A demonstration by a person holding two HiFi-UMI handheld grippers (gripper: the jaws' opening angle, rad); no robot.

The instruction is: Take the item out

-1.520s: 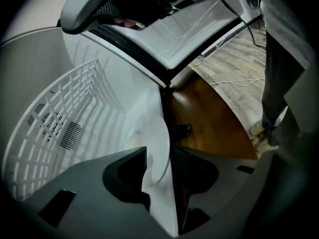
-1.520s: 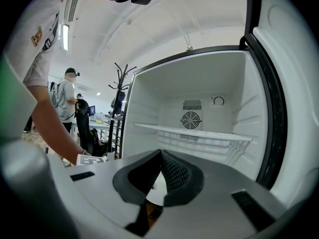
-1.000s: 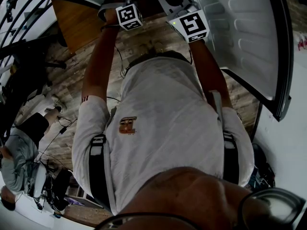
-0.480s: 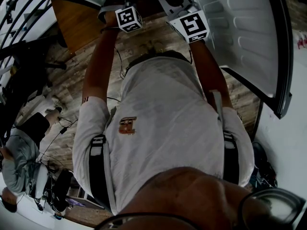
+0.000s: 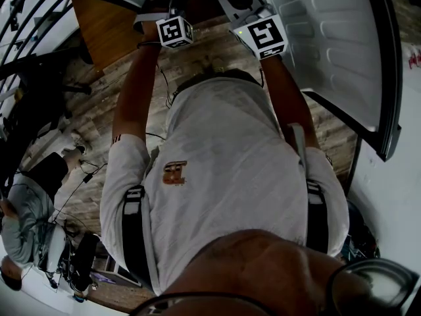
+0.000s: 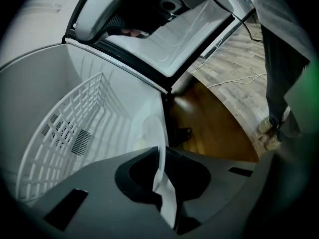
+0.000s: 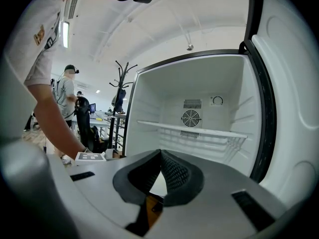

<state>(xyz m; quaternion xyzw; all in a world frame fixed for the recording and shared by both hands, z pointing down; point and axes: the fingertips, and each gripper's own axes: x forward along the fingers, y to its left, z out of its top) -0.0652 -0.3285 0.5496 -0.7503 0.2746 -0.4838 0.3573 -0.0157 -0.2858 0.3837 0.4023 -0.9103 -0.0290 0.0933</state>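
The left gripper (image 6: 160, 153) has just been closing its jaws and now pinches a thin, white, sheet-like item (image 6: 152, 130) at the front edge of the open white fridge (image 6: 89, 73), by its side wall. The right gripper (image 7: 160, 156) is clenched and empty. The pinch likely needs to be firm and the pull straight out, clear of the white wire rack (image 6: 65, 133).

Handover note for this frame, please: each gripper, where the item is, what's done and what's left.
Left gripper: its jaws have just been closing and now pinch a thin white item at the front edge of the open fridge.
Right gripper: shut and empty, pointing at the fridge's shelf.
Done: the item is gripped.
Left: draw it out clear of the fridge. I can't tell what the item is.
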